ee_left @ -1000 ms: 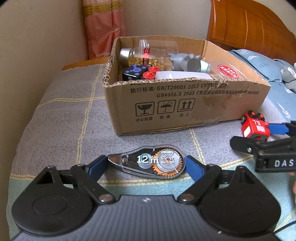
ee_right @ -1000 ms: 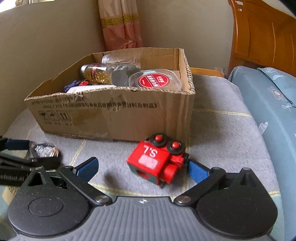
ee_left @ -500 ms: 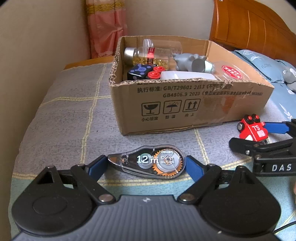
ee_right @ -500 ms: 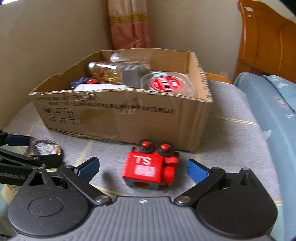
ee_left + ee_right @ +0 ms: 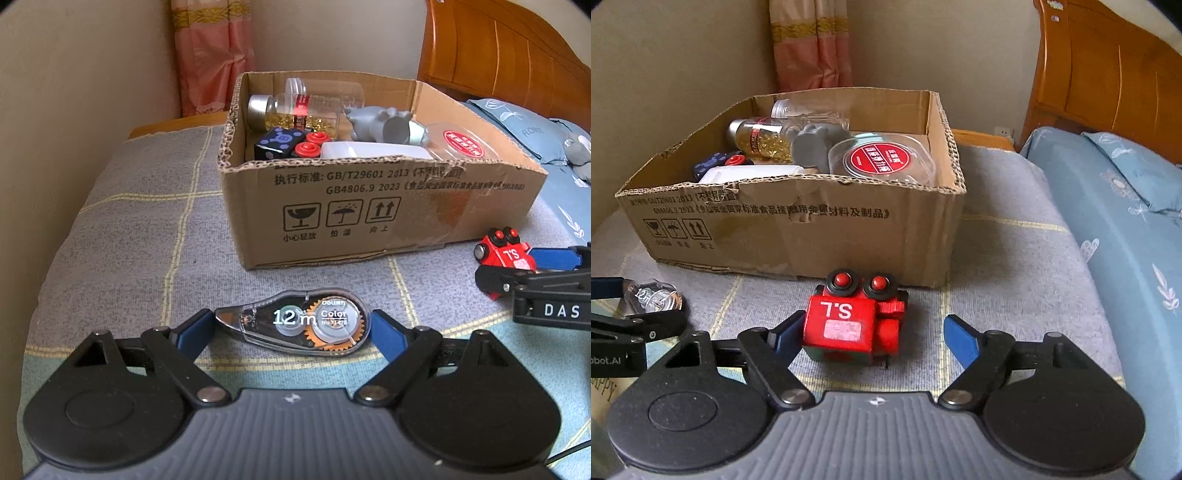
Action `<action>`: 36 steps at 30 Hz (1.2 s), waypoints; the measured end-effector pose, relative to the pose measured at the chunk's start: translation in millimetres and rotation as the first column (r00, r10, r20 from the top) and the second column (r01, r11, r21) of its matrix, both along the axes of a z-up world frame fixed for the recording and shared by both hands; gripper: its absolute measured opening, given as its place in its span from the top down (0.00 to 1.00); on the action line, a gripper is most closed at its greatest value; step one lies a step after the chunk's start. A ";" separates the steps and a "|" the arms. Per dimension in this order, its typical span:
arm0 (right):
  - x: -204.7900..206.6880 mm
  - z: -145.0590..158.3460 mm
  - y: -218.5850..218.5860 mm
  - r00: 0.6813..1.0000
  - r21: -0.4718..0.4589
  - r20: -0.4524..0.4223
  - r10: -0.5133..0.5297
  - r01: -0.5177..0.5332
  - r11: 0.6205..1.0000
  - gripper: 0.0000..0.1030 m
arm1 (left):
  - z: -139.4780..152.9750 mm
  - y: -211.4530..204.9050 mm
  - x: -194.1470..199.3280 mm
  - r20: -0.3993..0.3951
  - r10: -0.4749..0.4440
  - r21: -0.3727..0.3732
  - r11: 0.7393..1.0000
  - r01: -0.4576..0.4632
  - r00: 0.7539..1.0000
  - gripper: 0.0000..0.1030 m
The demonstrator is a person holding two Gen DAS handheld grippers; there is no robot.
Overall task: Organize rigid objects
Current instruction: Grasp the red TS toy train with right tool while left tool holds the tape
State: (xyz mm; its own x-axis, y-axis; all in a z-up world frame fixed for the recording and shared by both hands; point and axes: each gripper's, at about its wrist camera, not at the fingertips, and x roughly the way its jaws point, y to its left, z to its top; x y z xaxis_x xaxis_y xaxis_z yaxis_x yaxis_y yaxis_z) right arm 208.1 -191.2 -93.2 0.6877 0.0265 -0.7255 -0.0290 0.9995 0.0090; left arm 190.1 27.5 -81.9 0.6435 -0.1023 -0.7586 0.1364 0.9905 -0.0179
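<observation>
- Left wrist view: your left gripper [image 5: 293, 325] has a blue pad at each end of the clear correction tape dispenser [image 5: 295, 320], pinching it lengthwise where it lies flat on the grey checked blanket [image 5: 129, 229], near the blanket's front edge.
- Just beyond it stands the open cardboard box [image 5: 369, 210], holding a jar of yellow capsules [image 5: 295, 110], a grey figure [image 5: 384, 123], a dark dotted block [image 5: 279, 142] and a red-labelled lid [image 5: 463, 142].
- At the right edge your right gripper [image 5: 532, 266] sits around the red toy train [image 5: 504, 254].
- Right wrist view: your right gripper [image 5: 873, 338] has just been closing with the red toy train [image 5: 855, 321] between its jaws. The left pad [image 5: 788, 334] touches the train's side; the right pad [image 5: 960, 339] is apart from it, so there is no pinch yet.
- The train rests on the blanket [image 5: 1015, 258] just in front of the cardboard box [image 5: 798, 229], near its right corner.
- At the left edge your left gripper [image 5: 639, 310] pinches the tape dispenser [image 5: 652, 299].
</observation>
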 end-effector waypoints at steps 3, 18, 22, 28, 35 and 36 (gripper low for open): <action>1.3 1.0 4.7 1.000 -0.004 0.000 0.013 -0.013 1.000 0.21 | 0.2 0.4 0.1 0.000 0.000 0.000 1.000 0.000 1.000 0.13; -4.2 7.5 3.6 0.997 -0.067 -0.013 0.082 -0.083 0.994 0.45 | 4.1 -2.3 0.1 -0.004 -0.058 0.032 0.998 0.058 0.998 0.13; -14.4 15.1 2.5 0.990 -0.091 -0.008 0.138 -0.138 0.986 0.45 | 11.7 -1.5 -4.2 -0.004 -0.102 0.045 0.994 0.102 0.995 0.13; -32.7 33.4 -0.8 0.975 -0.128 -0.005 0.224 -0.223 0.966 0.45 | 38.0 -0.2 -13.0 -0.015 -0.188 0.037 0.981 0.189 0.982 0.13; -43.4 68.4 -11.6 0.960 -0.126 0.031 0.279 -0.273 0.954 0.45 | 86.5 1.3 -11.6 0.045 -0.248 0.038 0.968 0.246 0.968 0.13; -43.5 74.1 -12.6 0.958 -0.123 0.039 0.285 -0.278 0.953 0.45 | 91.5 0.6 -8.7 0.058 -0.248 0.042 0.968 0.246 0.967 0.13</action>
State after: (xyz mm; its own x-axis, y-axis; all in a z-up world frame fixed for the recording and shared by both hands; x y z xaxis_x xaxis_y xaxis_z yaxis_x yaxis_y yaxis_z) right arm 164.7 -203.8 -19.1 0.7038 0.1436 -0.6957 -0.3068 0.9448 -0.1153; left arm 181.4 28.1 9.6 0.6476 -0.2386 -0.7237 0.3769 0.9257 0.0320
